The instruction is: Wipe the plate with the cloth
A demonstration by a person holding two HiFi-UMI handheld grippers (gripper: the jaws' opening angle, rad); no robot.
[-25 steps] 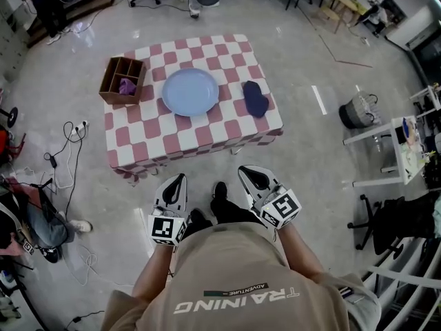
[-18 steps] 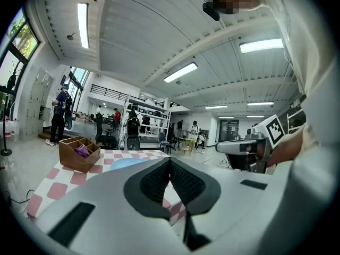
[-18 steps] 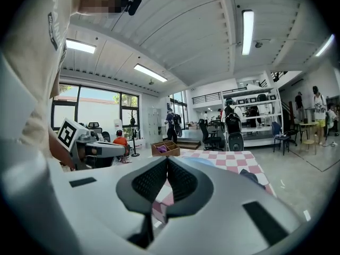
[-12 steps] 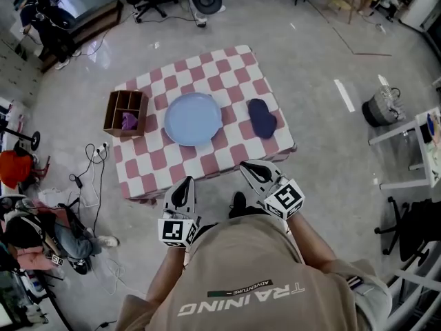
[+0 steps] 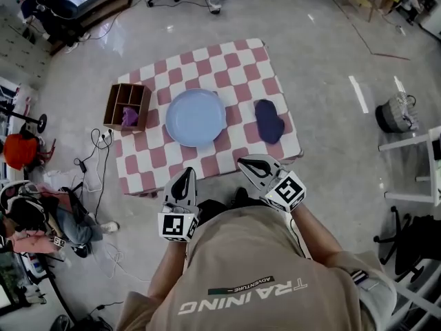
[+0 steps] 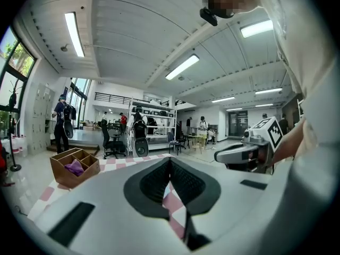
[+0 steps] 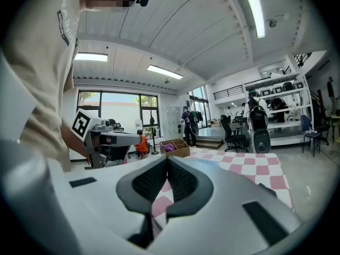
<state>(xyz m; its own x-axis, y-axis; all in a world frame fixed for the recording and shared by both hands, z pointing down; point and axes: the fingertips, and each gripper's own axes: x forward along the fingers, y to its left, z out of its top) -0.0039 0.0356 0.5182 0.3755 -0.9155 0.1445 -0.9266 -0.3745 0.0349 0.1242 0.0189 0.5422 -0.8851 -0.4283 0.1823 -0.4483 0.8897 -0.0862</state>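
- Showing the start of the approach: the person stands at the 6 o'clock side of the checked table (image 5: 238, 64), with both tools raised at its near edge and touching nothing.
- Left gripper (image 5: 185, 176): fingers pressed together, nothing between them; only the check pattern shows through the slot below the pads.
- Right gripper (image 5: 248, 164): fingers likewise pressed together and empty.
- Plate (image 5: 196, 118): pale blue, at the table's centre, bare and unheld.
- Cloth (image 5: 269, 121): dark blue, crumpled, at 3 o'clock of the plate and apart from it, near the table's 3 o'clock edge. It lies at 12 o'clock of the right gripper, so that tool seems the likelier one to fetch it.
- Wooden box (image 5: 127, 107): at 9 o'clock of the plate, with a purple item (image 5: 128, 118) in one compartment.
- Hazard 1: the jaws must spread before reaching the cloth; arriving closed, they would shove it toward the edge and perhaps off the table.
- Hazard 2: a deep pinch could catch the table covering along with the cloth and drag the plate.
- Hazard 3: an unsteadied plate may slide under wiping pressure, probably toward the box.
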